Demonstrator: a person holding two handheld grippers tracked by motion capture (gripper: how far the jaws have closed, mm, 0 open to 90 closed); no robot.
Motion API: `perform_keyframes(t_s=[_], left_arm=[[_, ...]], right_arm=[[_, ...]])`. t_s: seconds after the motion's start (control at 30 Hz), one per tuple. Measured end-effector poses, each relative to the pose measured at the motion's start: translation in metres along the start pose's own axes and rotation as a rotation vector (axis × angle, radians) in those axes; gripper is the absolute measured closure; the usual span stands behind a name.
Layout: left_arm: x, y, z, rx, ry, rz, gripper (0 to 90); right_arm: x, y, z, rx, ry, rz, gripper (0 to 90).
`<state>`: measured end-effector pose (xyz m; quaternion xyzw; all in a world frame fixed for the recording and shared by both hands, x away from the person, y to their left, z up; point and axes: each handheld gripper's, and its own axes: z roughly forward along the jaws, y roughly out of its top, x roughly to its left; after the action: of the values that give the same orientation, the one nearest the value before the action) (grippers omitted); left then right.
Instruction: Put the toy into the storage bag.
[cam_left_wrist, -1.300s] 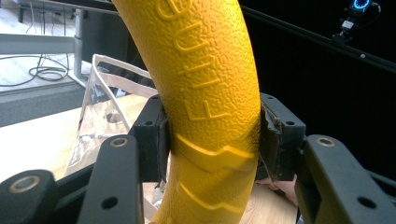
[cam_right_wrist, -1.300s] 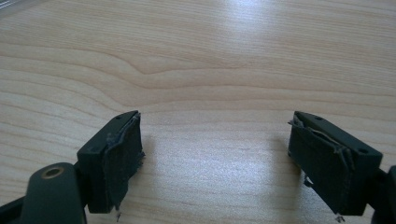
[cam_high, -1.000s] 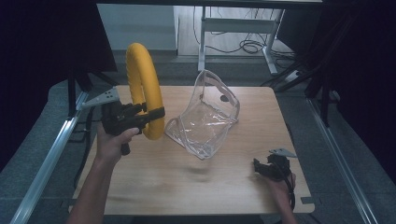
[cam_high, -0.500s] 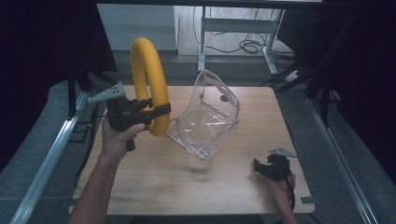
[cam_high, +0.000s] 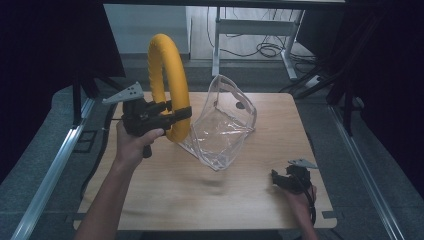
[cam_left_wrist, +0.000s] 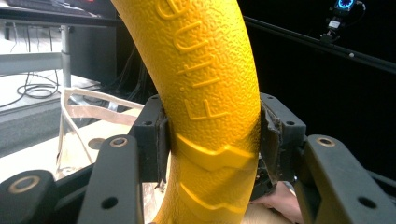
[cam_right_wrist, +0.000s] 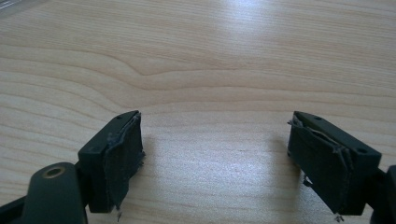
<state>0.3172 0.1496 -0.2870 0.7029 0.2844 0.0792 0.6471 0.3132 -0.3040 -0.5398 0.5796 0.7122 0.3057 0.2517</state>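
Left gripper (cam_high: 172, 114) clamps the yellow ring (cam_high: 167, 85) aloft beside the clear bag (cam_high: 220, 125); insertion remains; right gripper (cam_right_wrist: 217, 158) rests with jaws apart

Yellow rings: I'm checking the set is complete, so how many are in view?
1. The yellow ring stands upright in the left gripper, beside the clear bag. None seen inside the bag.
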Motion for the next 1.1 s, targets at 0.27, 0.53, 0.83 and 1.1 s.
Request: perform_keyframes(t_s=[0.27,0.53,0.83,1.1], left_arm=[[-0.006,0.004,0.014,0.013,-0.021,0.013,50.3],[-0.014,0.009,0.025,0.023,-0.04,0.026,50.3],[-0.026,0.017,0.037,0.035,-0.072,0.044,50.3],[-0.037,0.022,0.051,0.044,-0.1,0.063,50.3]], right_arm=[[0.0,0.0,0.001,0.0,0.0,-0.003,18.1],[0.0,0.001,0.001,0.001,0.0,0.003,18.2],[0.0,0.001,0.001,0.002,0.001,0.004,18.2],[0.0,0.001,0.001,0.001,0.001,0.007,18.3]])
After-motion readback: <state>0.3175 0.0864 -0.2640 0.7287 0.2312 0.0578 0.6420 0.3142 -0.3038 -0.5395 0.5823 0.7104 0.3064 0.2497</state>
